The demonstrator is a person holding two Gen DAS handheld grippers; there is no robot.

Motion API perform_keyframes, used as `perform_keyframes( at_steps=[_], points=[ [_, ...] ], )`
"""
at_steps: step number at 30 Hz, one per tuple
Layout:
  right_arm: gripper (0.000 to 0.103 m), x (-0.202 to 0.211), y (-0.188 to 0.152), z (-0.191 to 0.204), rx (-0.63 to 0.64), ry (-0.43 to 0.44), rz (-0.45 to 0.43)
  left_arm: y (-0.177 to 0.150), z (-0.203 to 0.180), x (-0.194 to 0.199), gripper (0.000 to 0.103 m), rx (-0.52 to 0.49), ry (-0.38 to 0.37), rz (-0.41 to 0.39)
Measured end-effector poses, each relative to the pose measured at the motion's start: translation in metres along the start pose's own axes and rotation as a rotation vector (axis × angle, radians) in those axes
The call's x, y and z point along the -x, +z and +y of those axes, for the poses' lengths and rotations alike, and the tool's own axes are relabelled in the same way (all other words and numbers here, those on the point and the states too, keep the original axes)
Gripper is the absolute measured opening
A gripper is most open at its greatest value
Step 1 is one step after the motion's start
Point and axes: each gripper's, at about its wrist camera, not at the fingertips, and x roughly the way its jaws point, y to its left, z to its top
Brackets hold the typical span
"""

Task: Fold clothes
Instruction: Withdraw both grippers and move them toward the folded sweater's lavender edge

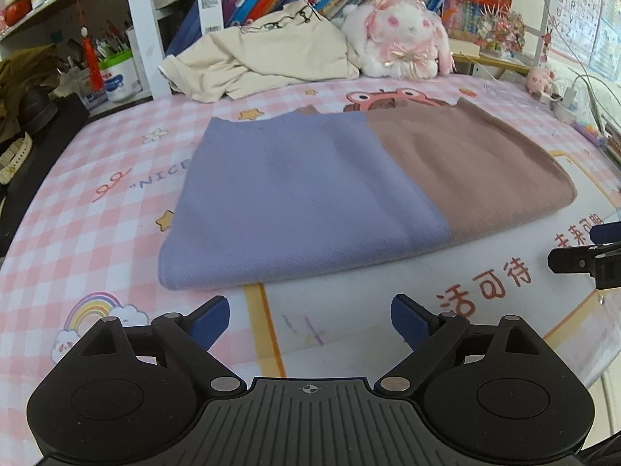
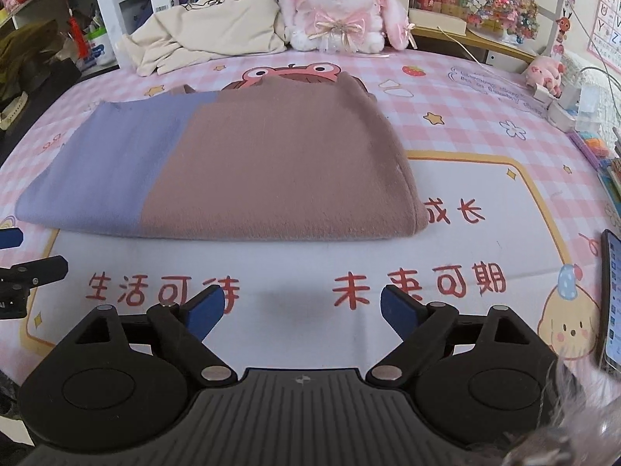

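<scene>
Folded cloth (image 1: 349, 194), purple on the left and brown on the right, is laid flat in the middle of the pink checked mat (image 1: 77, 213). Bare mat is seen along its near and right edges. Both the left gripper (image 1: 309, 320) and right gripper (image 2: 300, 310) are held just short of the near edge, jaws spread and holding nothing. A cream garment (image 2: 202, 35) is heaped at the far edge beside a plush rabbit (image 2: 337, 7). A phone (image 2: 611, 303) is cut off at the right.

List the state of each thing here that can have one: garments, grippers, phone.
Two-tone garment: folded flat, lying on the mat, not held.
Cream garment: crumpled in a heap, unfolded.
Left gripper: fingers open, empty, short of the garment's near edge.
Right gripper: fingers open, empty.
Phone: screen lit, lying at the mat's right edge.
</scene>
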Motion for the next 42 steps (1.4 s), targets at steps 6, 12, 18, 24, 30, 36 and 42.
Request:
perform_keyframes(
  at_steps=[6, 12, 18, 24, 30, 36, 42],
  points=[
    [0.088, -0.005, 0.006, -0.011, 0.031, 0.041, 0.003, 0.002, -0.015, 0.003, 0.092, 0.013, 0.047, 0.004],
    [0.089, -0.007, 0.021, -0.026, 0.143, 0.101, -0.009, 0.012, -0.041, 0.005, 0.092, 0.063, 0.098, 0.013],
    [0.089, -0.008, 0.03, -0.049, 0.288, 0.166, -0.028, 0.019, -0.072, 0.0, 0.092, 0.139, 0.126, 0.029],
    [0.089, -0.015, 0.038, -0.08, 0.354, 0.231, -0.031, 0.015, -0.097, -0.001, 0.092, 0.251, 0.149, 0.022],
    [0.089, -0.022, 0.036, -0.099, 0.398, 0.287, -0.011, 0.011, -0.11, 0.002, 0.092, 0.346, 0.192, 0.016],
    [0.089, -0.025, 0.038, -0.104, 0.423, 0.31, -0.004, 0.01, -0.102, 0.001, 0.092, 0.438, 0.198, 0.008],
    [0.089, -0.027, 0.044, -0.104, 0.404, 0.287, -0.015, 0.007, -0.07, -0.004, 0.092, 0.591, 0.156, 0.002]
  ],
)
